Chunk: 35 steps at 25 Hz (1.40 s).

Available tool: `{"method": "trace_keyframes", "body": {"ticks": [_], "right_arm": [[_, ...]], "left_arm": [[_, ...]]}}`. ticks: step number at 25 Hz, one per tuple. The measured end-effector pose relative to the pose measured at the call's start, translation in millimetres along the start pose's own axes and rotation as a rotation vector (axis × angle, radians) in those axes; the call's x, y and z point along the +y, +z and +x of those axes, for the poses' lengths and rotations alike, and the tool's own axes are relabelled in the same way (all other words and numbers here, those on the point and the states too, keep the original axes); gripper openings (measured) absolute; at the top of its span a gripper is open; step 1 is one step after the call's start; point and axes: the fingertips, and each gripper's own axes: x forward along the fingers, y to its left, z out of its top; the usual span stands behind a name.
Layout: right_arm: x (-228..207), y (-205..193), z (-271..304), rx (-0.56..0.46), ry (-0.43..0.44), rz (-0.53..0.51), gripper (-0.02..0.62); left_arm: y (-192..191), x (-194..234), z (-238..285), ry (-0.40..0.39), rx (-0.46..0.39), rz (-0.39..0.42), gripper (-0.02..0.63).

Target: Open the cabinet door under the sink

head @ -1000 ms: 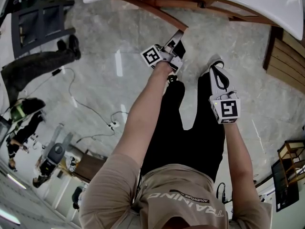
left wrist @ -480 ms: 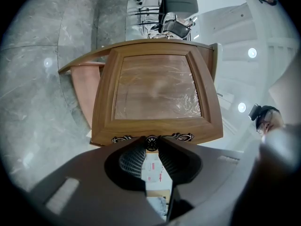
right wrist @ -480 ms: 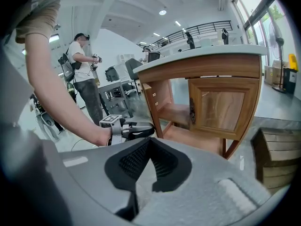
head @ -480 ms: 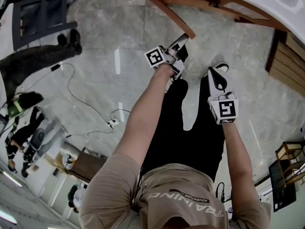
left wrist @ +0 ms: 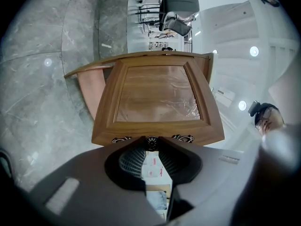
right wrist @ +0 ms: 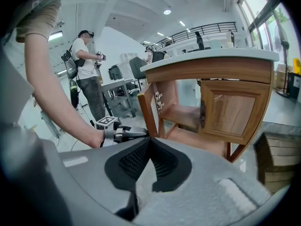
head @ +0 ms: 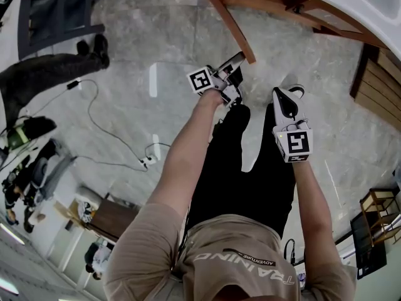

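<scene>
The brown wooden cabinet door (left wrist: 157, 93), a raised frame around a flat recessed panel, stands swung well out from the cabinet under the white sink top (right wrist: 211, 55). In the head view it shows edge-on at the far centre, over the grey marbled stone floor (head: 144, 49).

The left gripper (head: 235, 60) has its dark ribbed fingers (left wrist: 134, 159) clamped on the small round dark metal knob (left wrist: 151, 142) at the door's free edge. Ornate dark metal plates (left wrist: 121, 139) lie just beside the knob on either side. The right gripper (right wrist: 149, 142) hangs near the person's leg, well apart from the door. Its fingers (right wrist: 134, 161) are together at the tips with nothing between them.

The door looks stiff and solid, probably of moderate weight, and it should turn freely on the pale metal hinges (right wrist: 158, 100) on its inner face. The knob is the natural hold, but it is small, hard and round, so a pull off its axis could let it slip. The pull should follow the door's arc.

A clear crinkled plastic film (left wrist: 160, 86) covers the panel and looks slick, a poor place to grip. The frame edges are square, smooth and varnished.

To the right a second wooden door (right wrist: 231, 109) of the same pattern sits closed. A bare wooden shelf (right wrist: 181, 114) shows inside the opening.
</scene>
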Motion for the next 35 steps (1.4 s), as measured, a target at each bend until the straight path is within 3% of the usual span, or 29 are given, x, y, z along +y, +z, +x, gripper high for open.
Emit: {"method": "trace_keyframes", "body": {"ticks": [5, 35], "right_arm": [[13.0, 4.2, 9.1, 0.002, 0.004, -0.002, 0.002], [60.9, 22.6, 36.3, 0.054, 0.078, -0.100, 0.002]], "left_arm": [[6.1, 4.0, -20.4, 0.034, 0.036, 0.027, 0.098], [76.2, -5.4, -108.9, 0.104, 0.034, 0.057, 0.101]]}}
